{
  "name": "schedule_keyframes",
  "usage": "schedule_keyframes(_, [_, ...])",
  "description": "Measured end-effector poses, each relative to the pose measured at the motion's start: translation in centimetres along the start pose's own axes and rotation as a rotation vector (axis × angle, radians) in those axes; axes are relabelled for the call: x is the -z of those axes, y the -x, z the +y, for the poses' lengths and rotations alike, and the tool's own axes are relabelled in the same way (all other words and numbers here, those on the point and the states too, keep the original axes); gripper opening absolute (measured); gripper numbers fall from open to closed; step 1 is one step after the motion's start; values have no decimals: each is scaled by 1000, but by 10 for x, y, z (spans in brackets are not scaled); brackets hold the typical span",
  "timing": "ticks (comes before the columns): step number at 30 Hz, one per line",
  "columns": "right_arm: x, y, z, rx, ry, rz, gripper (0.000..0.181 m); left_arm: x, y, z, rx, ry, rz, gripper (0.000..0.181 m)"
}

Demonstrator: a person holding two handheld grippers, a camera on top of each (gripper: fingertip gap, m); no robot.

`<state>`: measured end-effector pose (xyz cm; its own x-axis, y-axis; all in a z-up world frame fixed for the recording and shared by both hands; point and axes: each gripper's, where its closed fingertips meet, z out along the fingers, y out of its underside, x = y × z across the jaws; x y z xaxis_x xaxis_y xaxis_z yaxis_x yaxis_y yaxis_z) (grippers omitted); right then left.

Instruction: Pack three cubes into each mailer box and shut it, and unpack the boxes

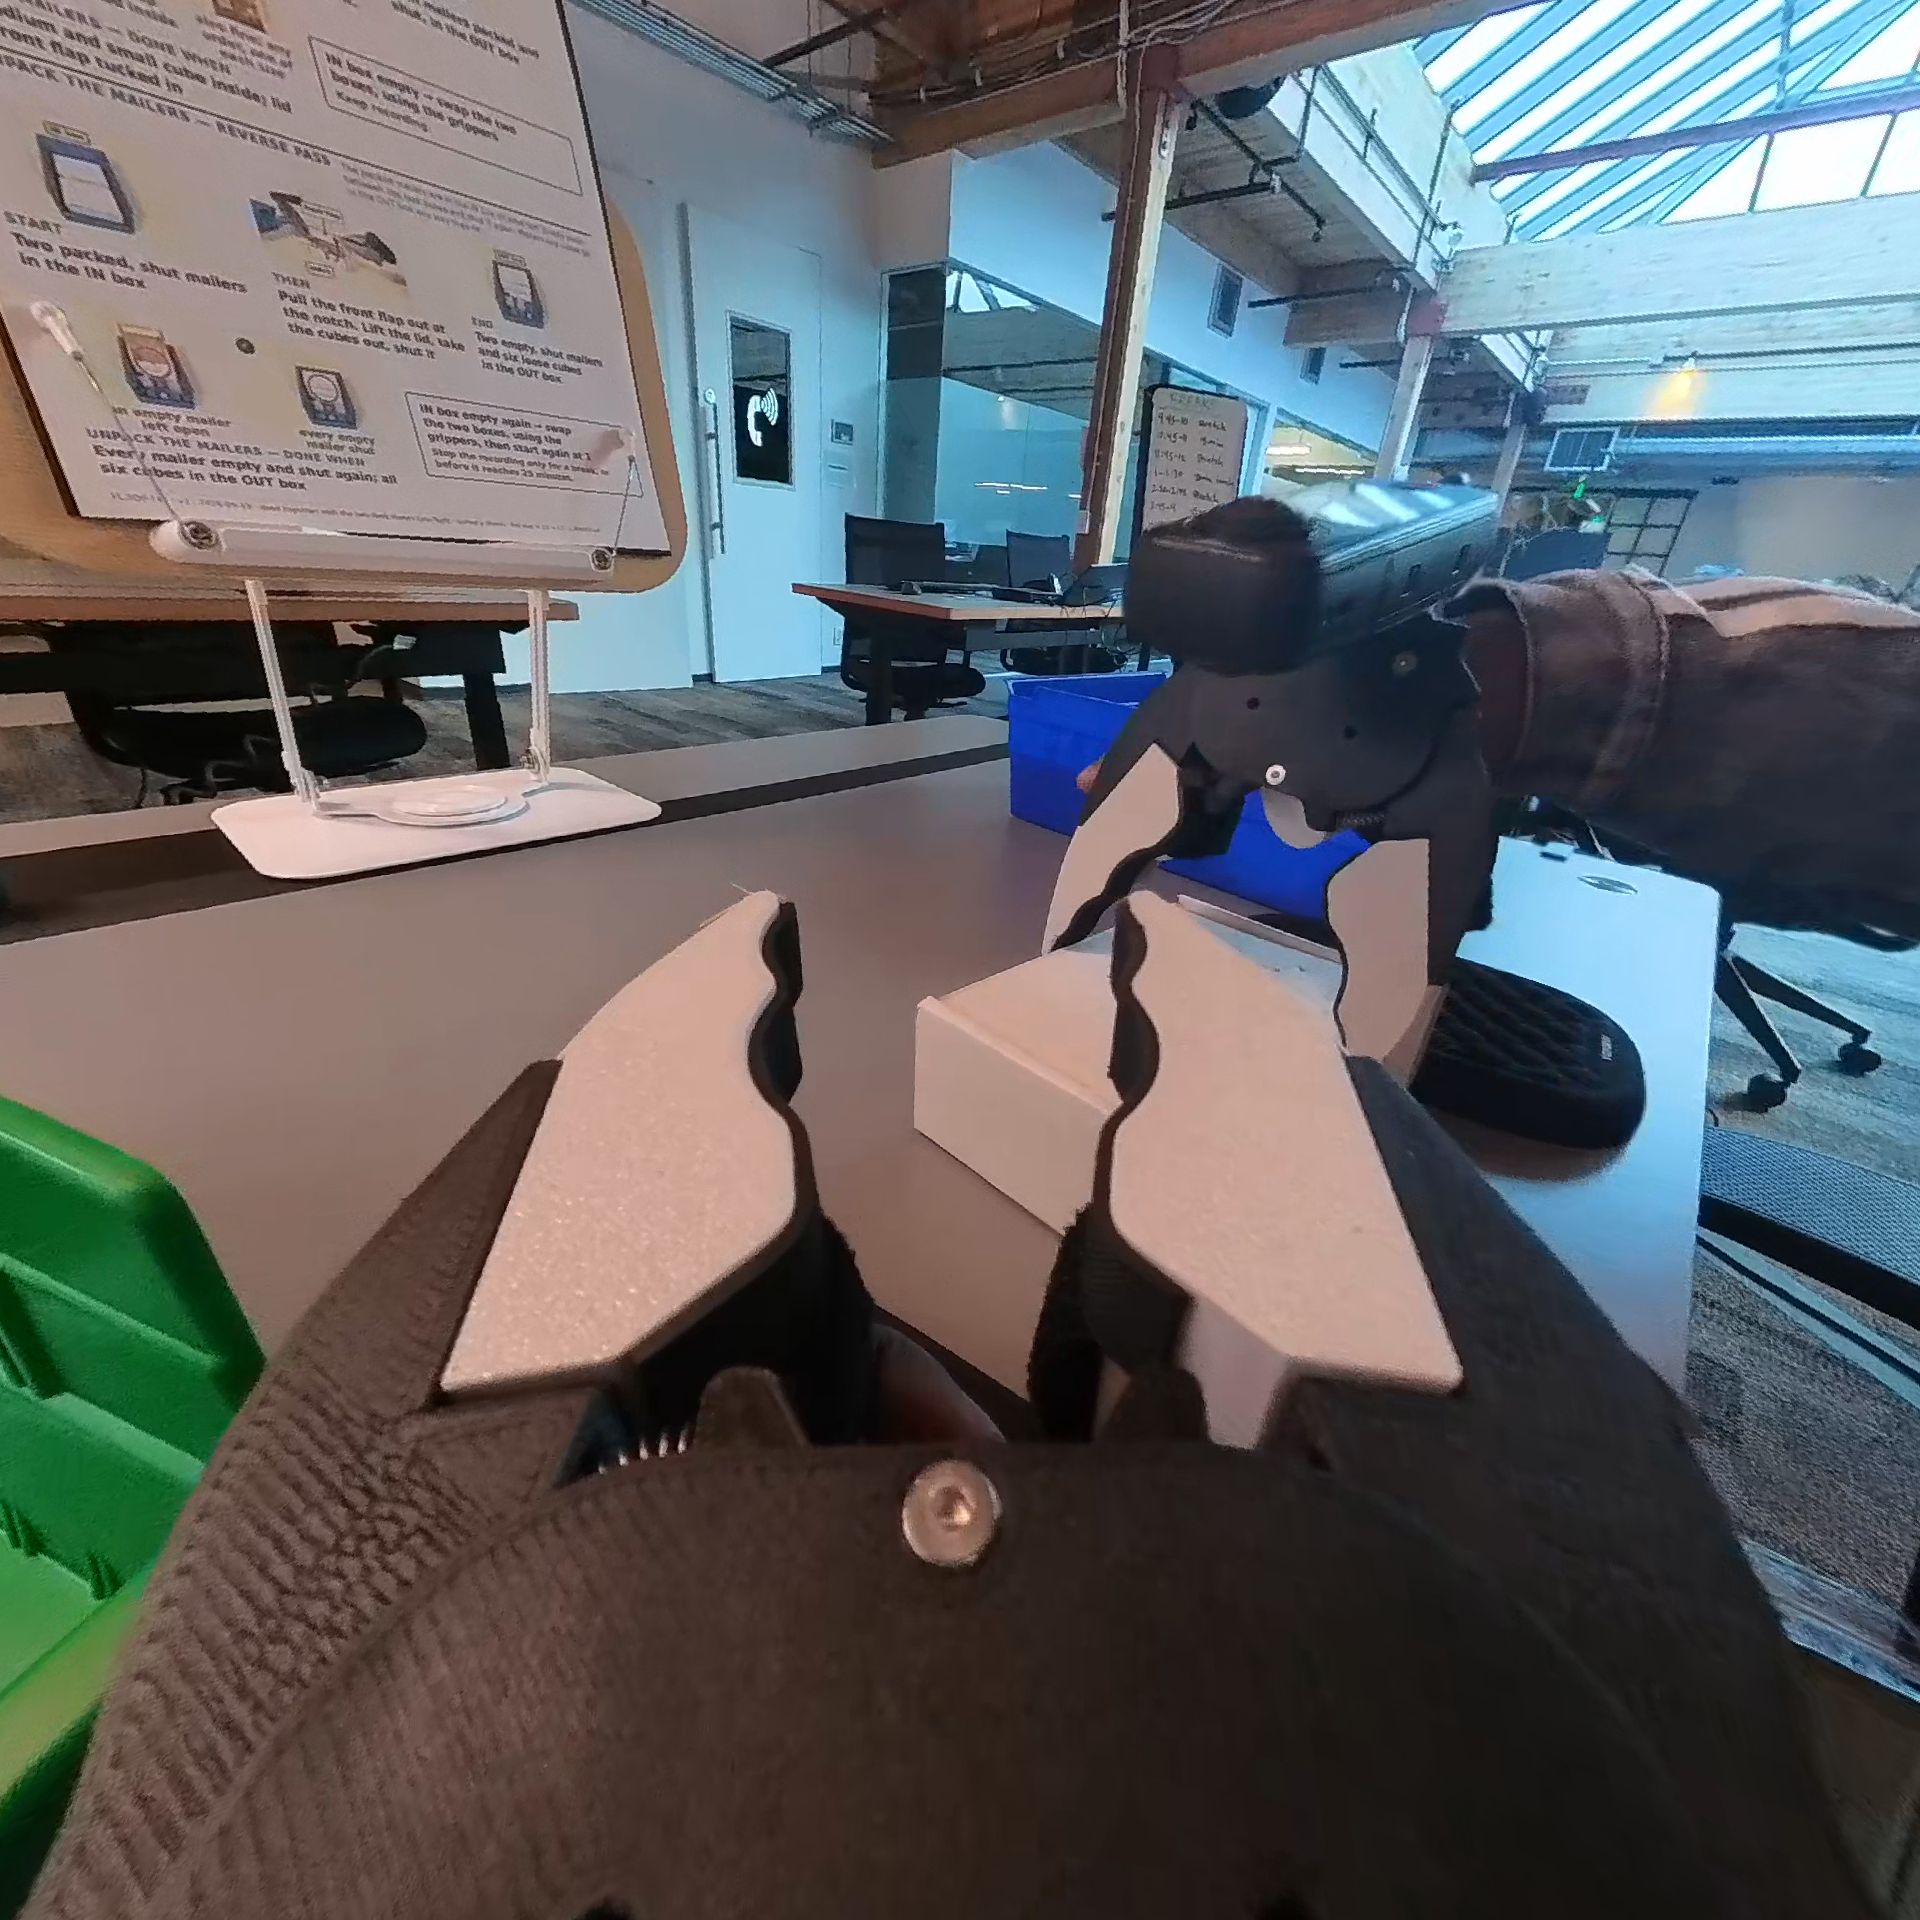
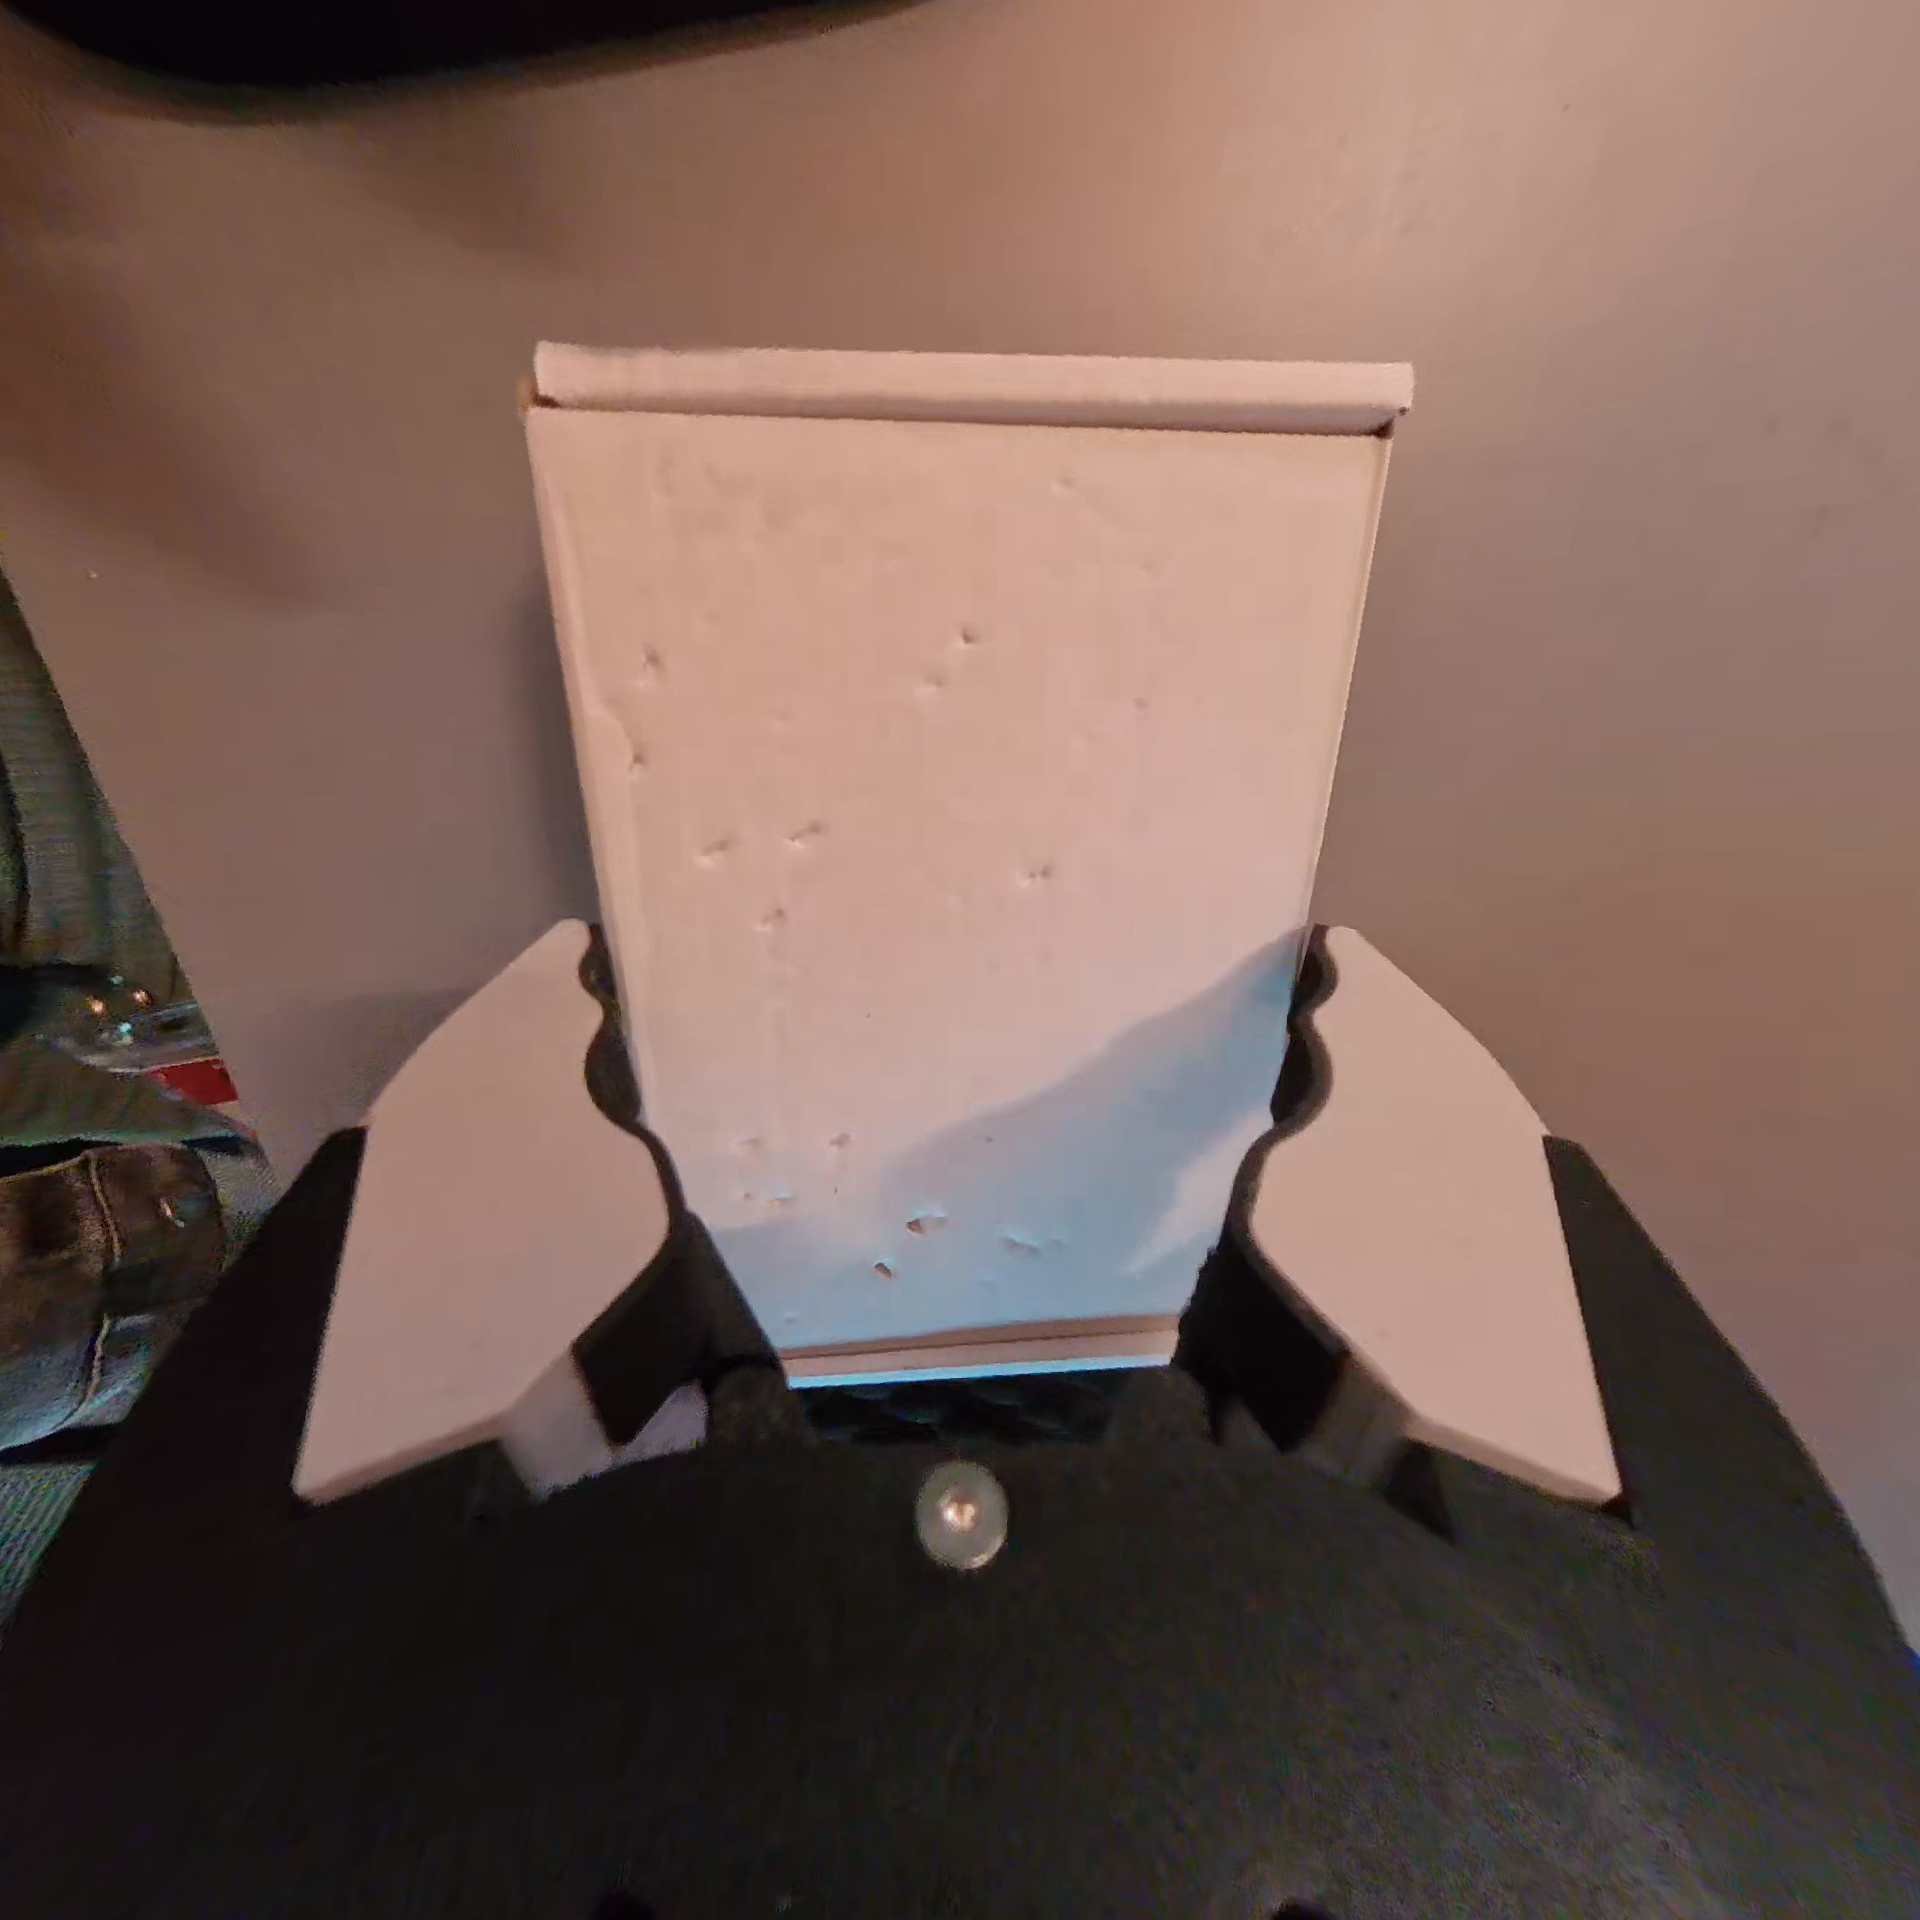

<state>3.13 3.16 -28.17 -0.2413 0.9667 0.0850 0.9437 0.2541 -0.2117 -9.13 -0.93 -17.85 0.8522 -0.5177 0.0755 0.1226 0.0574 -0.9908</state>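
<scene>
1. Left wrist view: your left gripper [image 1: 956,935] sits above the grey table [image 1: 468,997], jaws apart with a clear gap, nothing between them; its right finger overlaps the near end of the white mailer [image 1: 997,1060] in the frame, but I can't tell if it touches; the mailer lies flat on the table, lid down; your right gripper [image 1: 1210,914] comes down over the mailer's far end, fingers spread to either side of it, sleeve [image 1: 1683,707] behind; blue bin [image 1: 1070,748] behind that, green bin [image 1: 94,1382] at your near left; instruction board [image 1: 312,260] on a white stand at back left; black round pad [image 1: 1527,1049] just right of the mailer.
2. Right wrist view: your right gripper [image 2: 951,956] straddles the mailer [image 2: 966,779] from above, jaws wide; finger pads [image 2: 613,1049] sit right at its long sides, firm clamp or bare contact I can't tell; mailer is shut, lid dented all over, resting on the table [image 2: 1558,520].
</scene>
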Motion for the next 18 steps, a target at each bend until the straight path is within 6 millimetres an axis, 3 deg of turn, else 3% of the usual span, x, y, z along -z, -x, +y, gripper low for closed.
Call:
schedule_keyframes(6, [14, -4, 1, 53, -8, -9, 121, -1, 1, 0, 28, 5, 17, 58])
schedule_keyframes(11, [60, -21, 14, 89, -51, 68, 120, -4, 3, 3, 43, 26, 28, 58])
schedule_keyframes(14, [96, -44, 44, 79, -40, 138, 120, -5, 4, 4, 53, 31, 30, 57])
schedule_keyframes(18, [142, -86, 109, 32, 28, 226, 120, -3, 8, 2, 62, 15, 3, 57])
